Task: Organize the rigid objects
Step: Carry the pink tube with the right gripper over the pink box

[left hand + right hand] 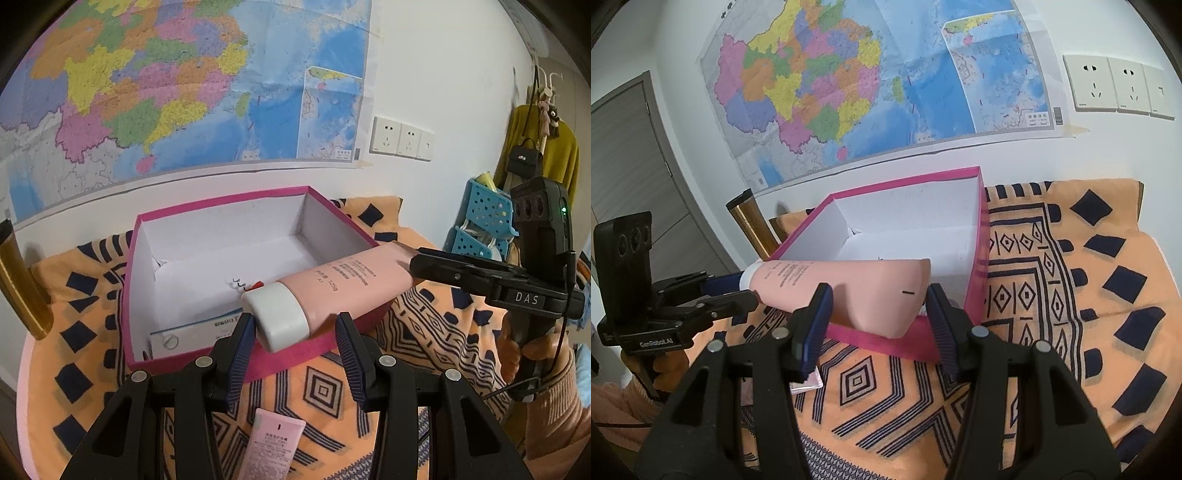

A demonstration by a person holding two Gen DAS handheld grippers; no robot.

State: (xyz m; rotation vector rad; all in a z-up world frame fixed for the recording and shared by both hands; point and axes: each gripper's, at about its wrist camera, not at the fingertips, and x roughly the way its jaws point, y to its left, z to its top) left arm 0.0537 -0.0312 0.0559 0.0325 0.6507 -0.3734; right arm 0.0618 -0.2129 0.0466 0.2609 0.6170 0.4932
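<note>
I held the pink tube (347, 286) over the box (218, 206), both hand-held grippers pinching it: left (295, 325) the cap, right (879, 299) the tail. Next I'd lower and release.

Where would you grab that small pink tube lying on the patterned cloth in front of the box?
Across its narrow body, straight down from above, I'd guess. The small pink tube lies flat on the cloth, so fingers could close on its two long edges. Its near end is hidden. The left hand-held gripper and right hand-held gripper currently hold the large pink tube.
</note>
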